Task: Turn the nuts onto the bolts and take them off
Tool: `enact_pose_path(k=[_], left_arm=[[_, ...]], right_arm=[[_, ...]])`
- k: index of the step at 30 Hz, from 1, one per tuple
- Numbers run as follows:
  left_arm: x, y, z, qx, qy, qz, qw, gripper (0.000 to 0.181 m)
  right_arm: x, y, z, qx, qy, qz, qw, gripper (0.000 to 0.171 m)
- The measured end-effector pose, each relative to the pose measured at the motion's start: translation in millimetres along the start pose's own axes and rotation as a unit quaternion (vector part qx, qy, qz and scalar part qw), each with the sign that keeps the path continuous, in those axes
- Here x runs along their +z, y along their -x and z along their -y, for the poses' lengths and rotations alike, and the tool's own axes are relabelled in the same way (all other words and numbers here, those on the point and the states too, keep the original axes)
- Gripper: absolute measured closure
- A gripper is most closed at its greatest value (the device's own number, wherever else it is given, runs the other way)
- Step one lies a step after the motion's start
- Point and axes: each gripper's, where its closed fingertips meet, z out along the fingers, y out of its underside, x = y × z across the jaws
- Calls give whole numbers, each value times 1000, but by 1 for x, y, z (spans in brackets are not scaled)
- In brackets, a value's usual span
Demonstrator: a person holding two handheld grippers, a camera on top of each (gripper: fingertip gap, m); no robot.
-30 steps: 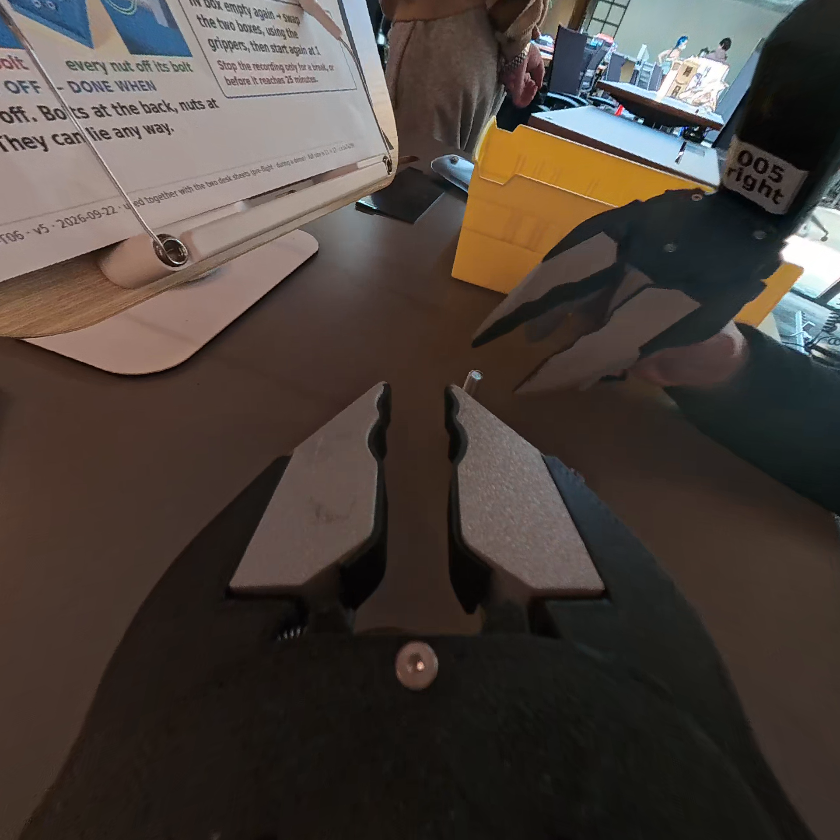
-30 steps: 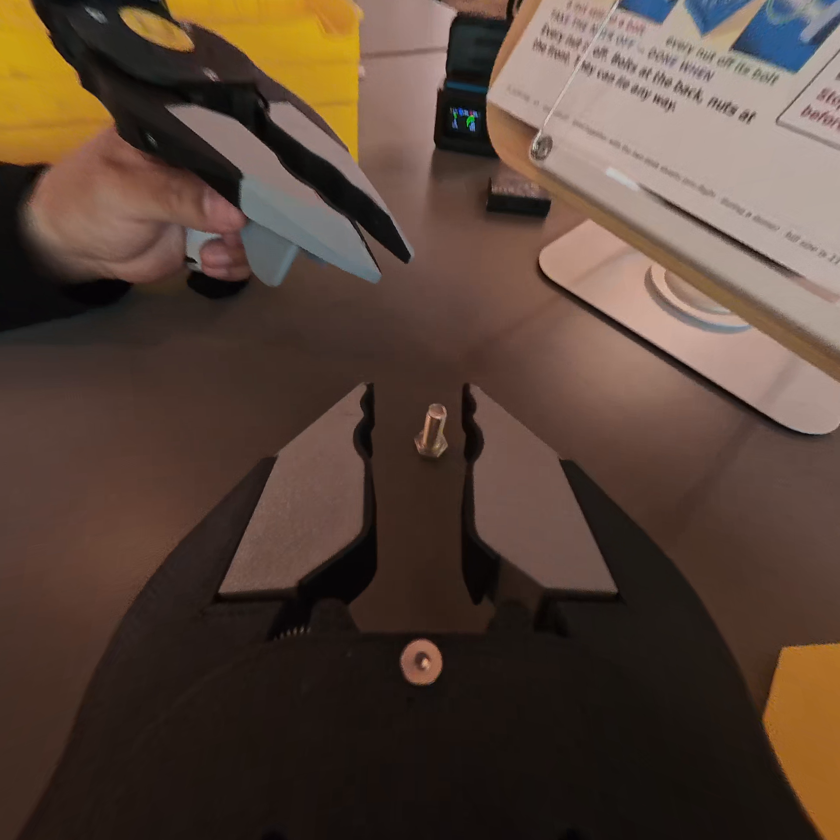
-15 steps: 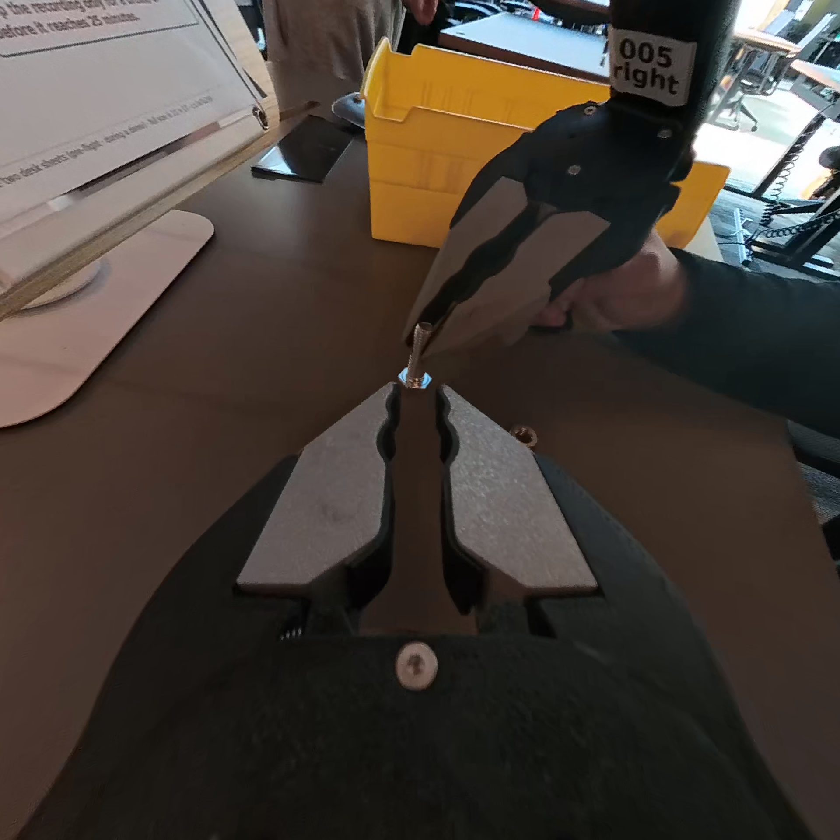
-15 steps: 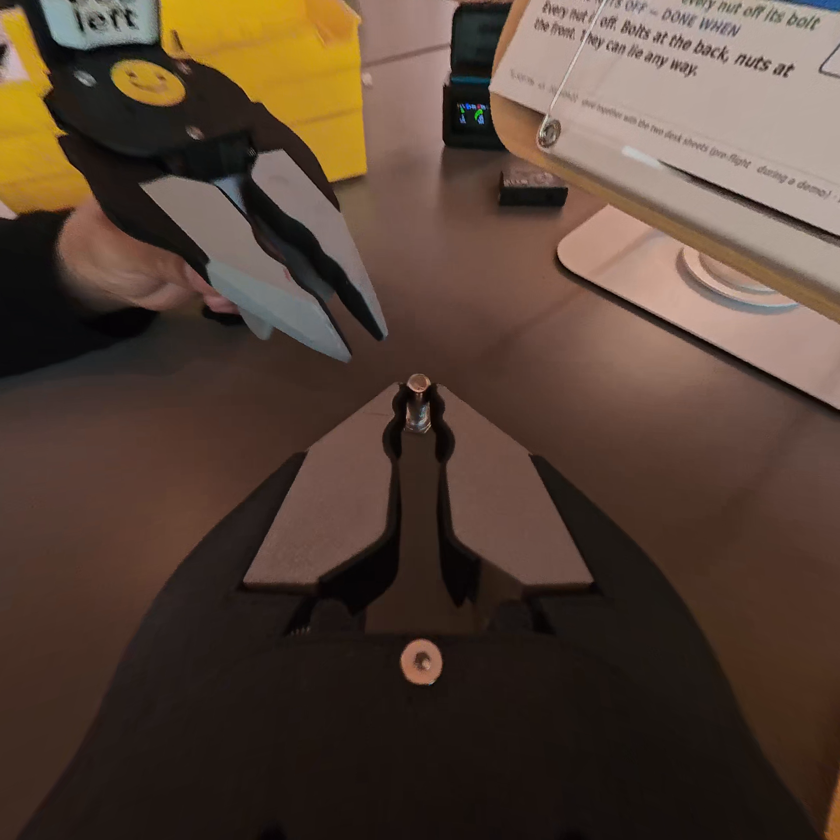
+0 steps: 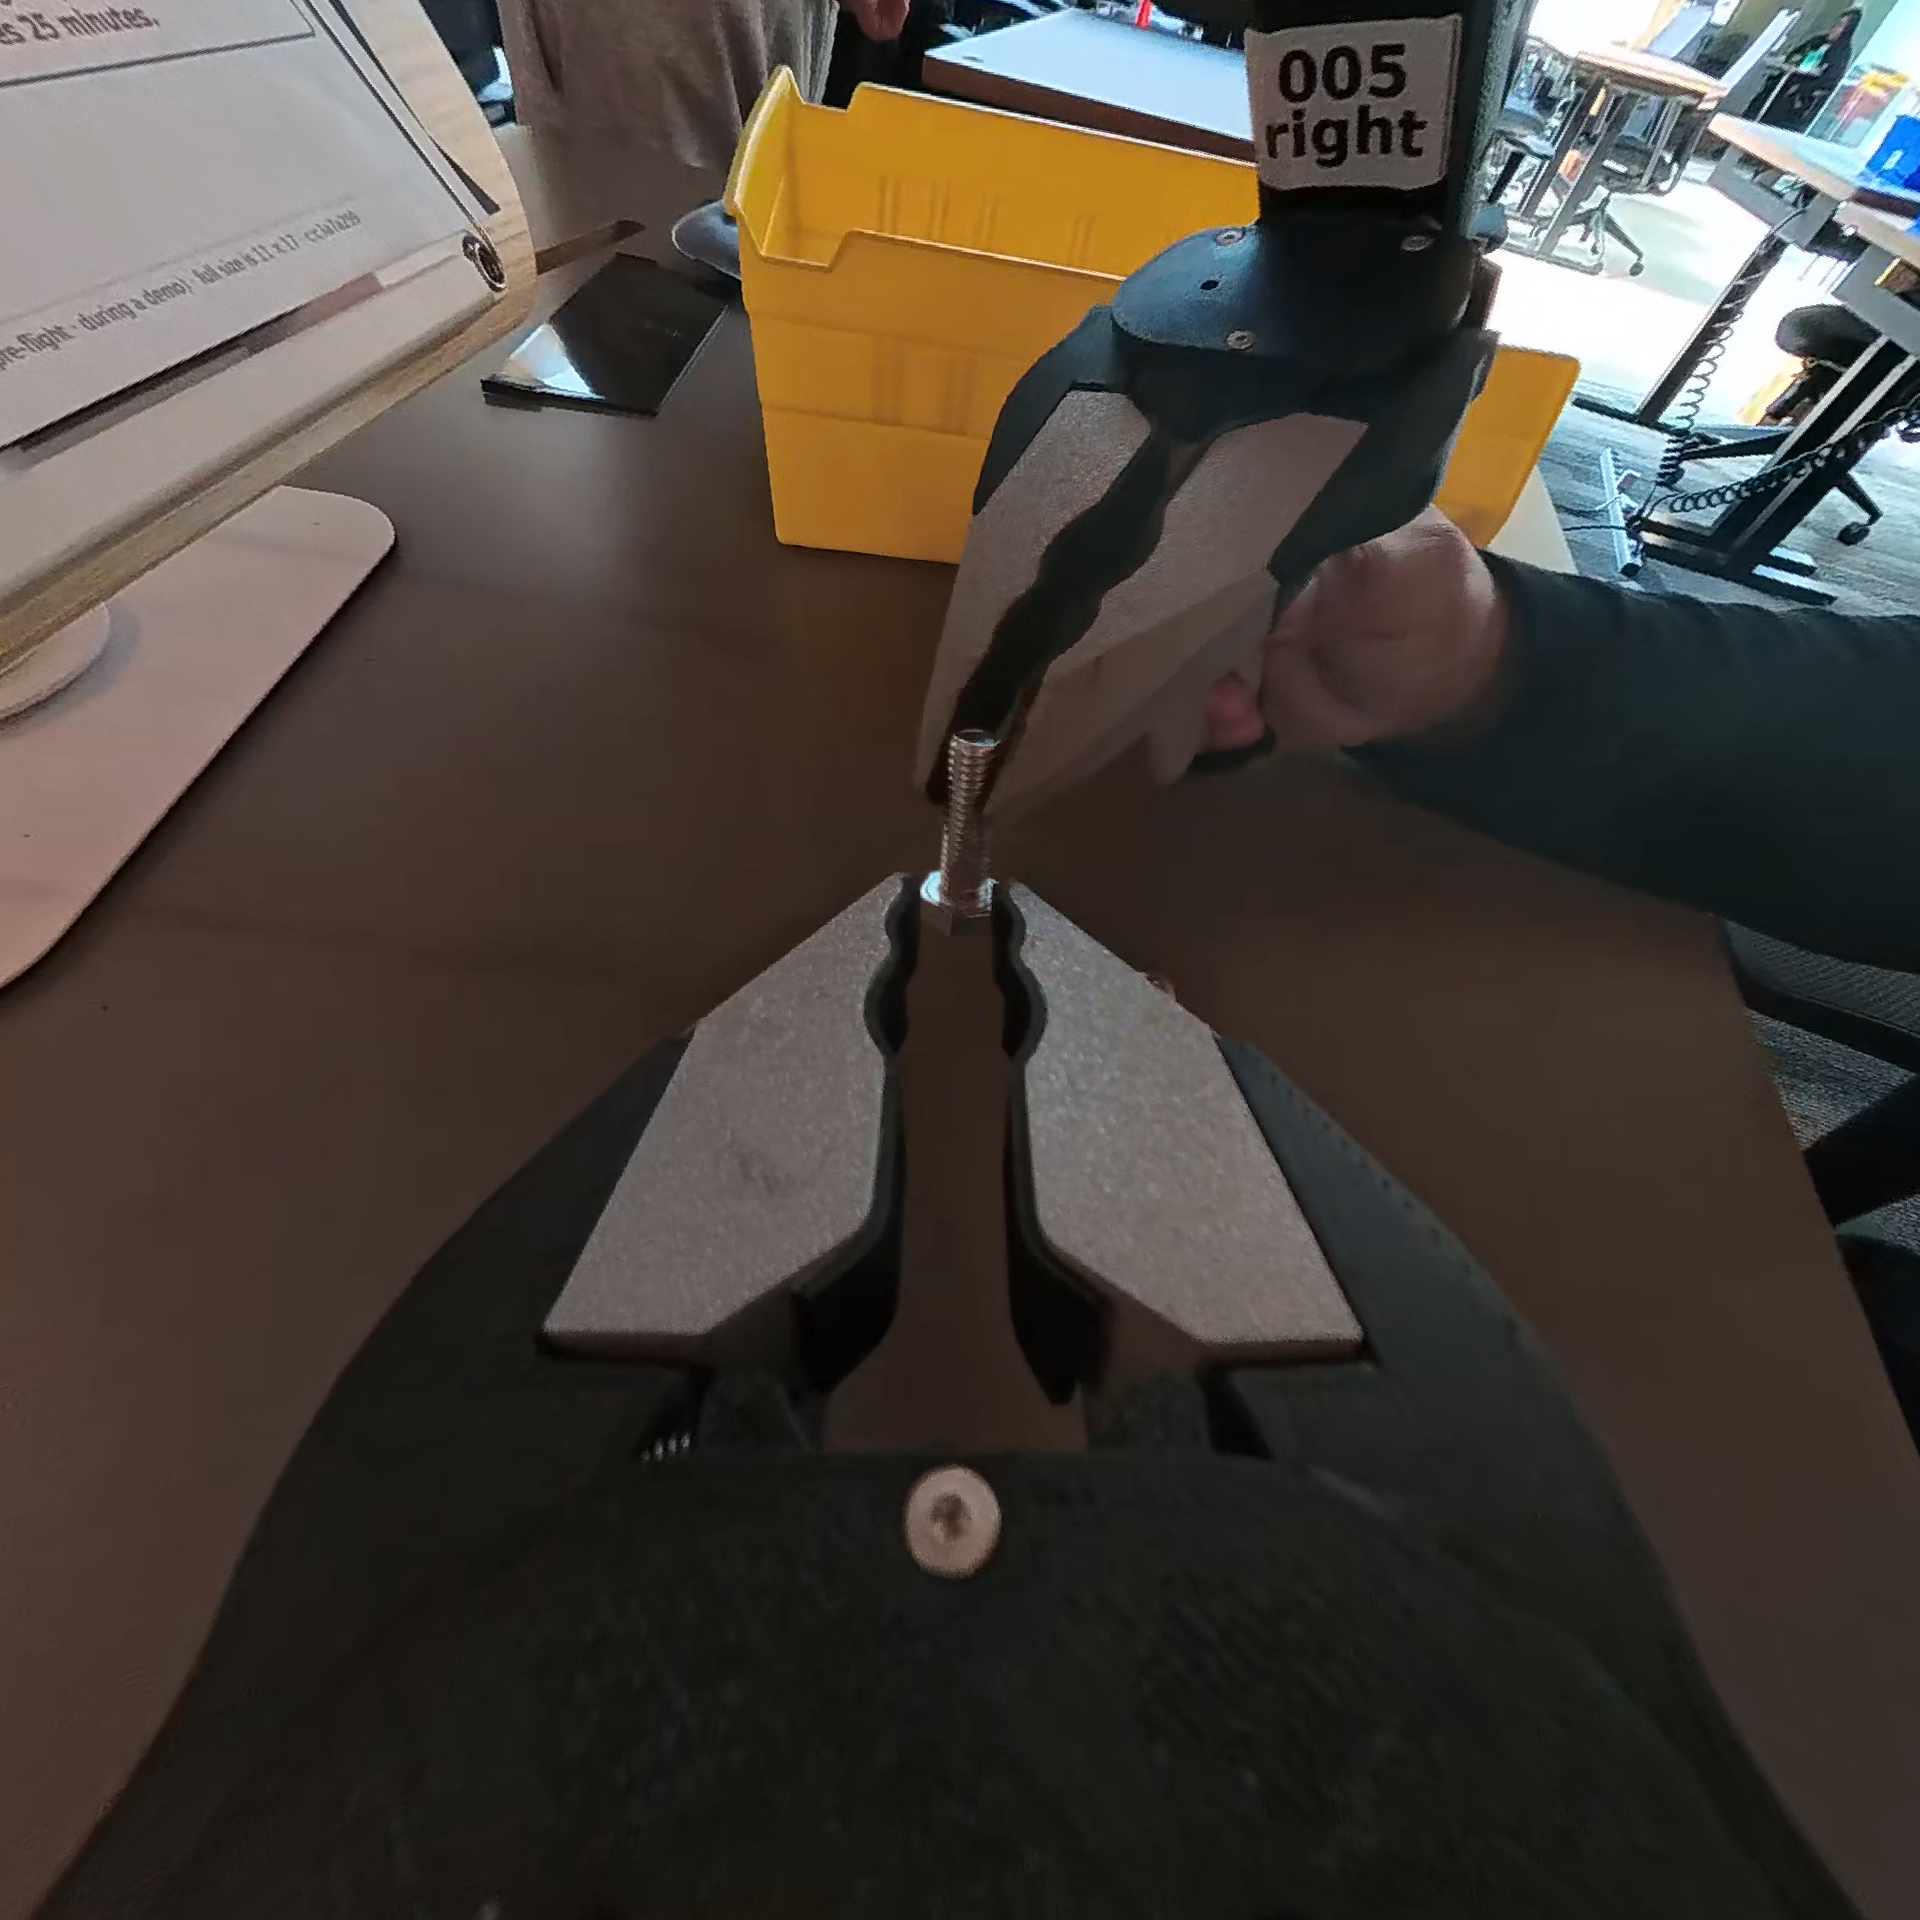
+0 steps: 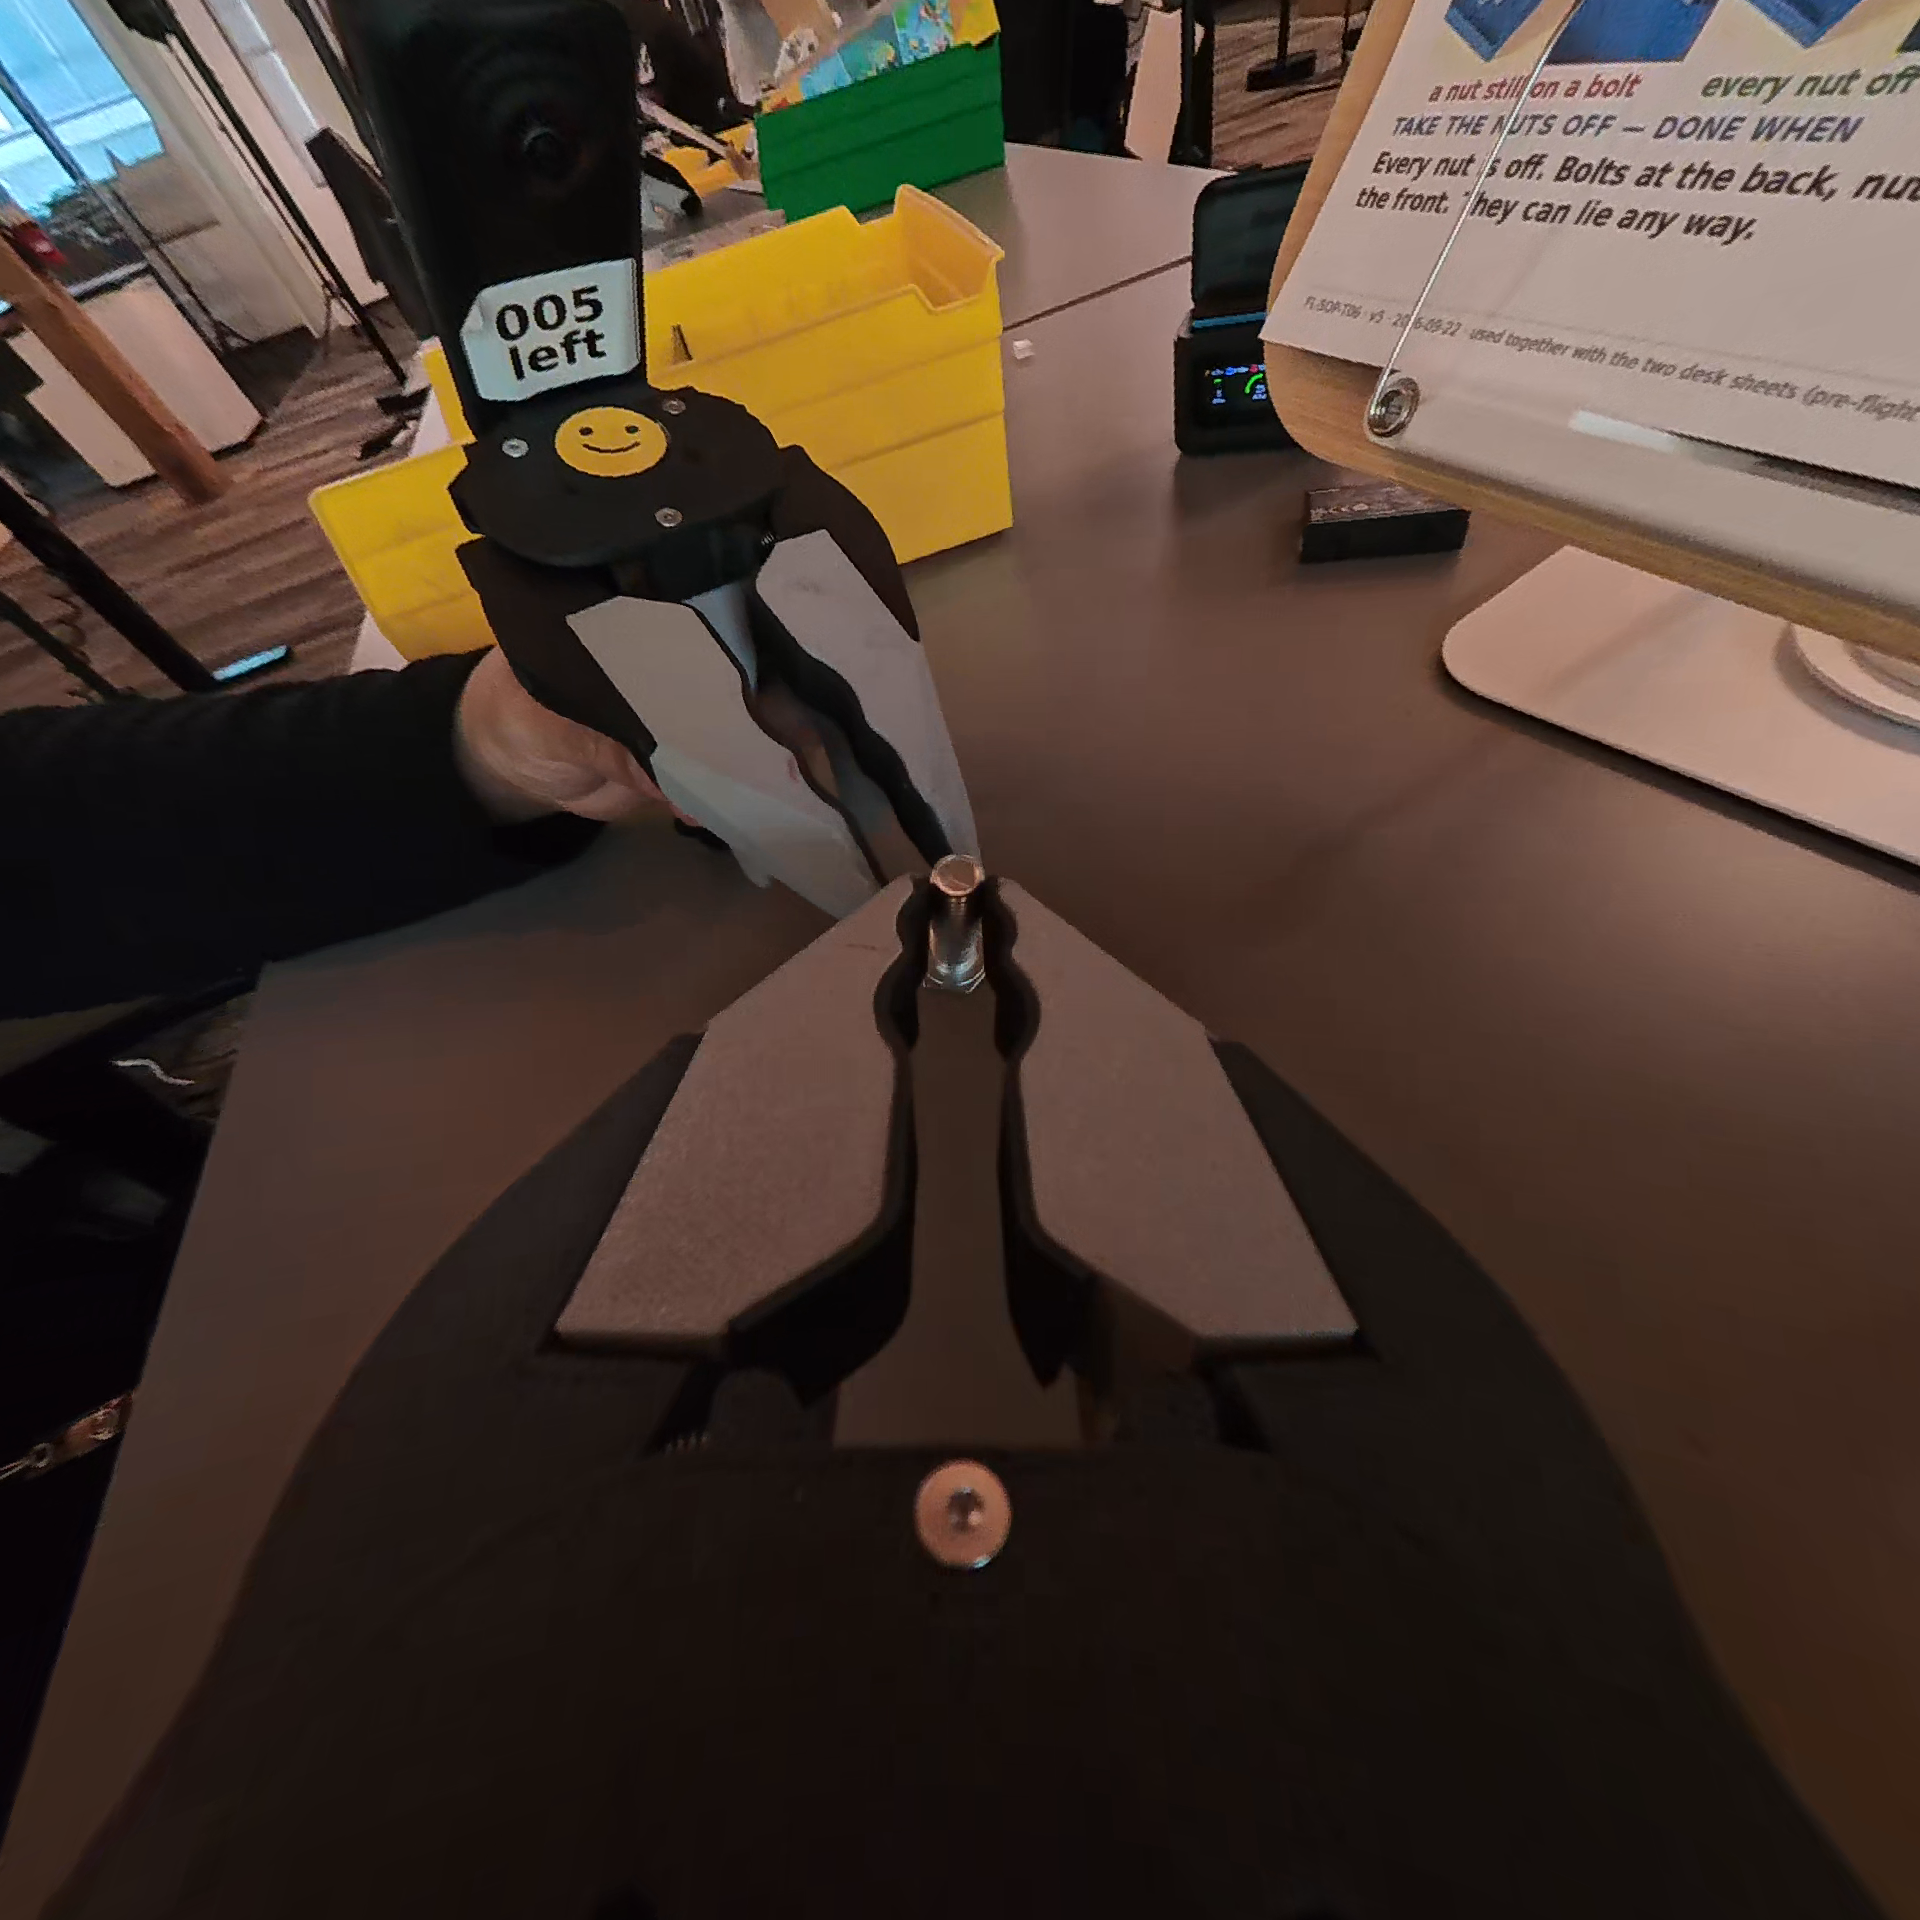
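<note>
A silver bolt (image 5: 961, 821) stands upright over the dark table, hex end down. My right gripper (image 5: 971, 764) comes down from above and is shut on the top of its threaded shaft. My left gripper (image 5: 956, 914) comes in low, and its jaws are closed against the bolt's hex end (image 5: 954, 916). In the right wrist view the bolt (image 6: 954, 935) sits in the notch between my right gripper's (image 6: 954, 914) fingertips. There my left gripper (image 6: 920, 857) reaches the bolt from the upper left. I cannot tell whether the bolt rests on the table.
A yellow bin (image 5: 935, 343) stands behind the right gripper. A sign board on a white base (image 5: 156, 675) is at the left, with a flat black item (image 5: 613, 343) near it. In the right wrist view a second yellow bin (image 6: 831, 395) stands far left, beside a small screen device (image 6: 1226, 364) and a black box (image 6: 1382, 520). Both grippers' tips are close together, under 4 cm apart.
A second ago both grippers were open and the bolt stood free between my right fingers. The right gripper shut on it. The left gripper moved in and closed on the hex end.
</note>
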Motion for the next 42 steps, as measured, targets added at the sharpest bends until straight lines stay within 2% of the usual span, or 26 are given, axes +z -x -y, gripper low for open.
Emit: enact_pose_path(k=[26, 42], left_arm=[[3, -6, -3, -2, 10, -12, 1000, 173], [5, -6, -4, 18, 16, 1, 1000, 173]], right_arm=[[8, 8, -2, -13, 5, 3, 1000, 165], [5, 10, 5, -12, -19, 13, 1000, 165]])
